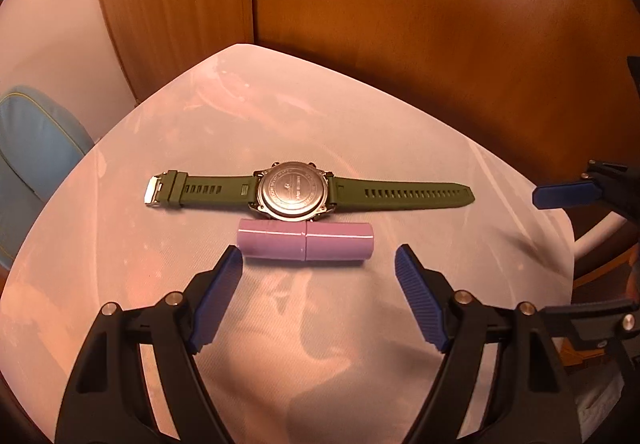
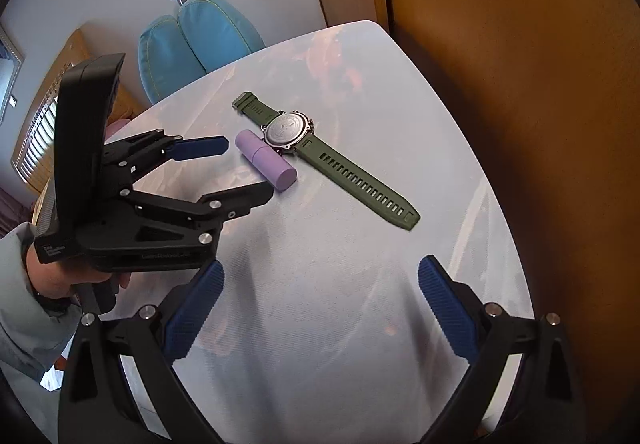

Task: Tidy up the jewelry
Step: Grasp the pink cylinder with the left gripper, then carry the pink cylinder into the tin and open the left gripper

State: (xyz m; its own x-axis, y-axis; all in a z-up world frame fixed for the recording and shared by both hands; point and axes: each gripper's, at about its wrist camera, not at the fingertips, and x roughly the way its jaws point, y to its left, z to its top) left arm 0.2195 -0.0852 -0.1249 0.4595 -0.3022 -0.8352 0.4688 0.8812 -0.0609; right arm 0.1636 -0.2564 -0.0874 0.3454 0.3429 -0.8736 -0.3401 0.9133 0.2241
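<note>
a: starting at the left, what's there?

b: a blue cushioned chair (image 2: pixel 192 44) beyond the table's far left edge, against a pale wall. nearer in, the left gripper (image 2: pixel 244 168) is held in a person's hand (image 2: pixel 68 276), its two fingers spread wide apart with nothing between them, pointing at the end of a lilac tube (image 2: pixel 265 160)

a: and from its own camera?

b: the left gripper (image 1: pixel 319 260) hovers just short of the lilac tube (image 1: pixel 305 243), blue pads (image 1: pixel 218 300) splayed to either side of it, not touching it

a: where's the watch?

b: the green watch (image 1: pixel 310 191) lies flat on the white table (image 1: pixel 120 284), face down with its metal case back up, strap stretched out straight. buckle end to the left, holed tail to the right. the tube lies parallel to it on the near side, right up against the case; whether they touch i can't tell

a: further right?

b: the right gripper (image 2: pixel 320 308) hangs above bare tabletop, well apart from the green watch (image 2: pixel 324 156), fingers wide open and empty. one blue pad of it pokes in at the right edge of the left camera. behind the white table (image 2: pixel 460 124) stands a brown wooden panel (image 1: pixel 400 24)
</note>
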